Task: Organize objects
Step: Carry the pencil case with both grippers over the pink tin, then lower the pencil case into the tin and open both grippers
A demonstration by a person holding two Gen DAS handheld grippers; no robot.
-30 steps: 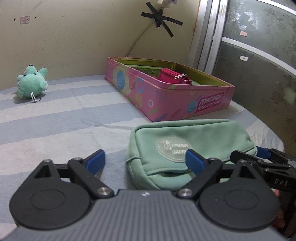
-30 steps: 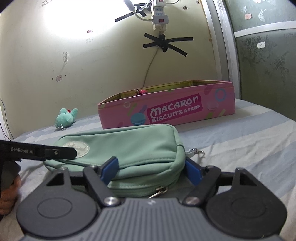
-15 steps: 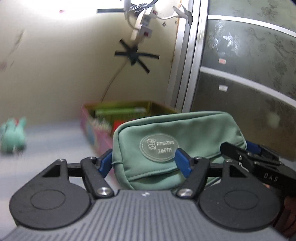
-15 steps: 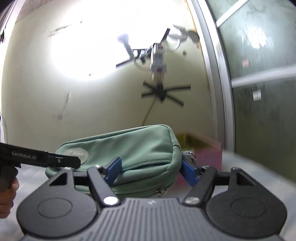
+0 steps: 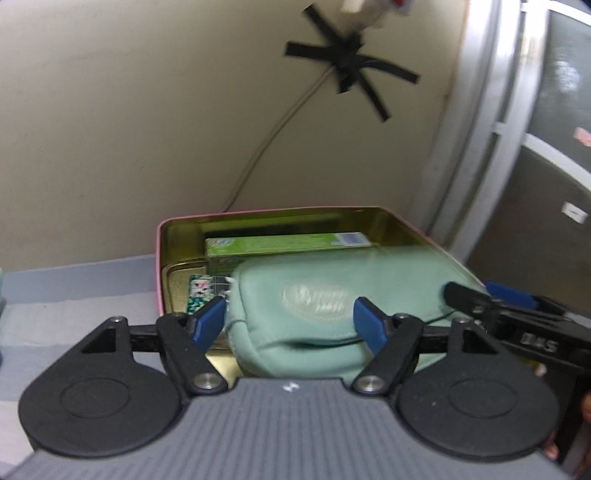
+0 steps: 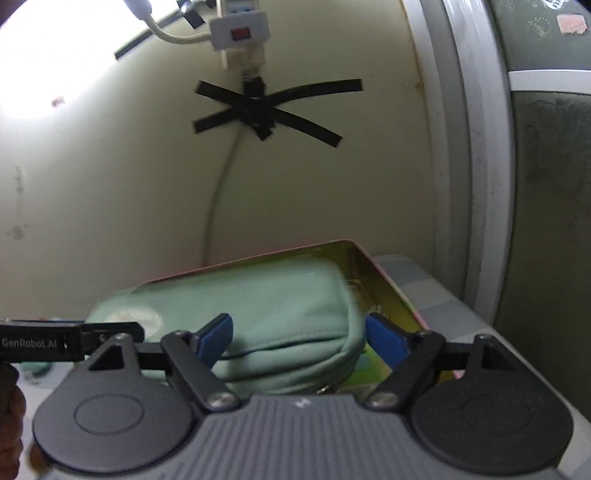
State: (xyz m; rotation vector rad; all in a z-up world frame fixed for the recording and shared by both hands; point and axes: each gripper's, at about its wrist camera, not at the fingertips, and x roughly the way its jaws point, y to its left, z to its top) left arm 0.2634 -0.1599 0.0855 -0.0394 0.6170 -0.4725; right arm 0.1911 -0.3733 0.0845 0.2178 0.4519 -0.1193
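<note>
**Pouch in the biscuit tin, both grippers at its ends**

Mint-green zip pouch (image 5: 332,295) lies in the open pink tin (image 5: 159,258), filling its 3 o'clock half, with the round badge facing up. At the pouch's 12 o'clock side a long green carton (image 5: 280,245) lies along the tin's far wall. At its 9 o'clock corner a small patterned packet (image 5: 199,295) sits on the gold floor of the tin.

The left gripper (image 5: 290,323) straddles the pouch's 9 o'clock end. Its jaws have just been opening with the pouch between them, and whether the blue pads still press the fabric cannot be told.

The right gripper (image 6: 301,334) straddles the 3 o'clock end, near the zip. Its jaws have also just been opening around the pouch, and a gap shows between its outer pad and the fabric, so it is no longer clamped.

The tin rests on a striped cloth (image 5: 74,310). On the wall at 12 o'clock, crossed black tape (image 6: 264,109) pins a cable below a white power strip (image 6: 238,35).
</note>
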